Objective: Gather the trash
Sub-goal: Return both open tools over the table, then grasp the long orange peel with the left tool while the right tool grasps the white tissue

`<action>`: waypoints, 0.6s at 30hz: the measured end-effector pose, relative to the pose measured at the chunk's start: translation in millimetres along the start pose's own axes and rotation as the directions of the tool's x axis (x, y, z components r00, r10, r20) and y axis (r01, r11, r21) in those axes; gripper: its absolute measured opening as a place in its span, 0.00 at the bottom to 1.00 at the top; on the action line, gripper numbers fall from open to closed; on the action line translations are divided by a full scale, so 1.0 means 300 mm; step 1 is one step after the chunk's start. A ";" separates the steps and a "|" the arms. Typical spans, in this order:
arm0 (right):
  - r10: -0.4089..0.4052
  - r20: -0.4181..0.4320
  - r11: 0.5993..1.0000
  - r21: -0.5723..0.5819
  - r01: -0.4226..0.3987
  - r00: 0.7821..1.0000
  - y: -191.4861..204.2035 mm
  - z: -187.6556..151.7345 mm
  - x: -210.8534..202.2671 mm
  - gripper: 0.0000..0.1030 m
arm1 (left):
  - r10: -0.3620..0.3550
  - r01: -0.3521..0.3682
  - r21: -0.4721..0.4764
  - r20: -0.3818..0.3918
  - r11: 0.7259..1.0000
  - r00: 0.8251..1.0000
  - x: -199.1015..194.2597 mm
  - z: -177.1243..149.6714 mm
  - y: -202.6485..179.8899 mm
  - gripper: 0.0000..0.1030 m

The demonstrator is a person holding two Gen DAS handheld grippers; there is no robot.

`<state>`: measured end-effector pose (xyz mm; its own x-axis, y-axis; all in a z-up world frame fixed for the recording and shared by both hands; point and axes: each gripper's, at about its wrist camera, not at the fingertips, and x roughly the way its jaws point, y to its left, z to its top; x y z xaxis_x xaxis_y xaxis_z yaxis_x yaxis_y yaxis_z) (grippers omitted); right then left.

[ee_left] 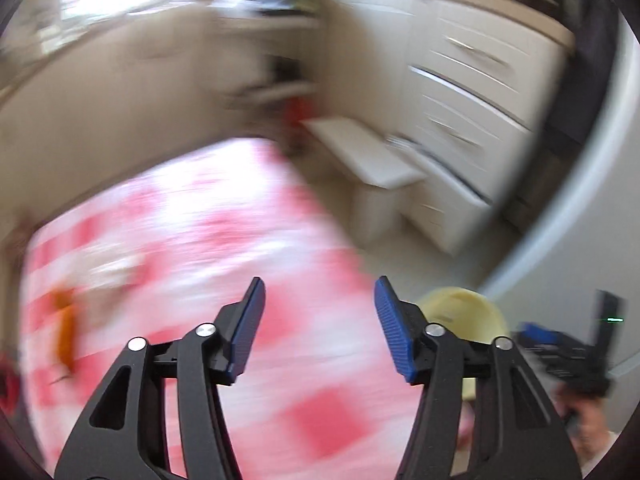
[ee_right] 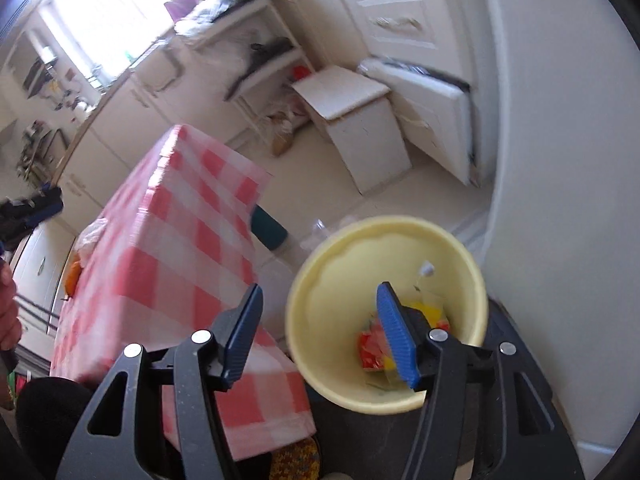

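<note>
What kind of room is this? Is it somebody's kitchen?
Most likely a home kitchen. White cabinet drawers line the wall, a counter under the window is crowded with small things, and a table wears a red-and-white checked cloth. A yellow bin beside it holds wrappers.

You have a pale yellow bin (ee_right: 320, 312) holding red and yellow wrappers (ee_right: 370, 346), a red-and-white checked tablecloth (ee_right: 168, 240), blue gripper pads (ee_right: 244, 334).

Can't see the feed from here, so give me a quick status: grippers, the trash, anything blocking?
Left gripper and right gripper open, empty. Wrappers lie in yellow bin. Orange scrap on checked table. Nothing blocking.
</note>
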<state>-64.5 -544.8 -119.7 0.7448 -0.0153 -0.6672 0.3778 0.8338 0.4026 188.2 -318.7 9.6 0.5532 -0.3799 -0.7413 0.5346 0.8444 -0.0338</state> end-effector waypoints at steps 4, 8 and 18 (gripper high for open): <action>0.068 0.016 0.988 -0.144 -0.065 0.998 0.209 0.078 0.013 0.63 | 0.250 -0.250 -0.170 -0.019 0.953 0.968 -0.024 -0.081 0.380 0.65; 0.152 -0.034 0.942 -0.297 -0.156 0.988 0.465 0.135 0.087 0.66 | 0.324 -0.336 -0.285 -0.091 0.898 0.942 0.024 -0.151 0.662 0.65; 0.203 -0.238 0.724 -0.617 -0.309 0.950 1.202 0.209 0.470 0.80 | 0.202 -0.239 -0.296 -0.151 0.925 0.968 0.201 -0.194 0.794 0.50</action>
<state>211.2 -281.0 -29.2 0.6533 0.2857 -0.7011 -0.2960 0.9487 0.1108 311.8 -118.4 -82.3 0.5466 -0.1404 -0.8256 0.1728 0.9835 -0.0528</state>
